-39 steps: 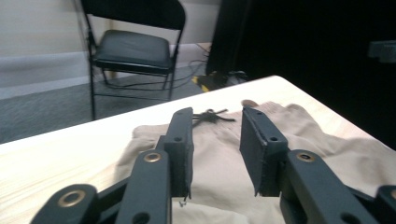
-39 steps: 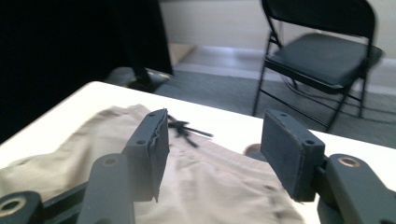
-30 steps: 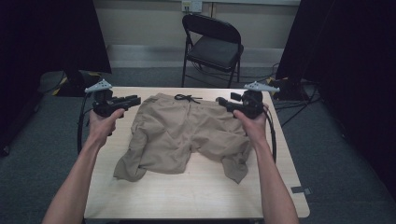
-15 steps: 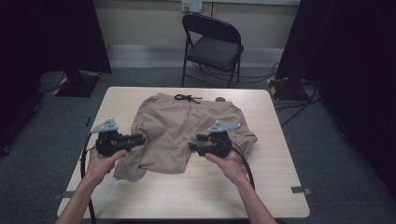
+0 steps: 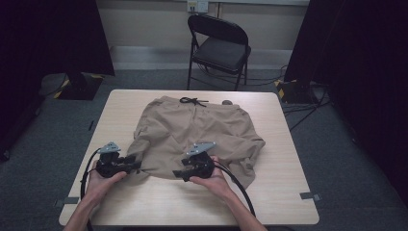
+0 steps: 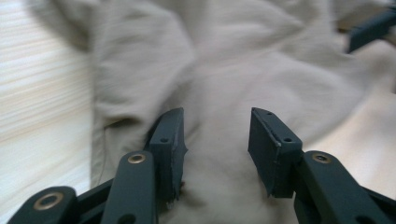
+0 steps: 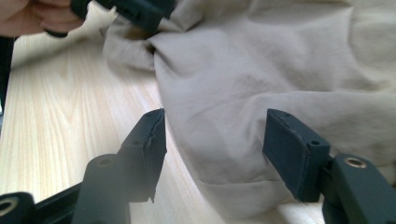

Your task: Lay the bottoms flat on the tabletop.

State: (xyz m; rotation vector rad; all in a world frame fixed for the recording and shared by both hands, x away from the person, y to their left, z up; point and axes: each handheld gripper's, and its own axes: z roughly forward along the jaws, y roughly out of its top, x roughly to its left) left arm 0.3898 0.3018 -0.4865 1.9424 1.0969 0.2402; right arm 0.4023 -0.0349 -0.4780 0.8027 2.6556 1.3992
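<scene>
Now we are holding the left gripper's two black jaws apart over the crumpled beige cotton drawstring shorts; they have just been opening, cloth is lying between them, and the pads are not pressing it. In the high view that left gripper is sitting at about eight o'clock on the table, its tips touching the hem of the near left leg of the shorts.

Our right gripper's jaws are also standing released, having just been widening again, and they are straddling a folded hem edge of the shorts without clamping it. From above, the right gripper is resting at about six o'clock, at the near edge of the cloth, pointing toward the left one.

Outward from there, the shorts are lying spread across the middle of the pale square wooden table, waistband and dark drawstring toward twelve o'clock, legs toward us. Beyond the table, at twelve o'clock, a black folding metal chair is standing on the grey floor.
</scene>
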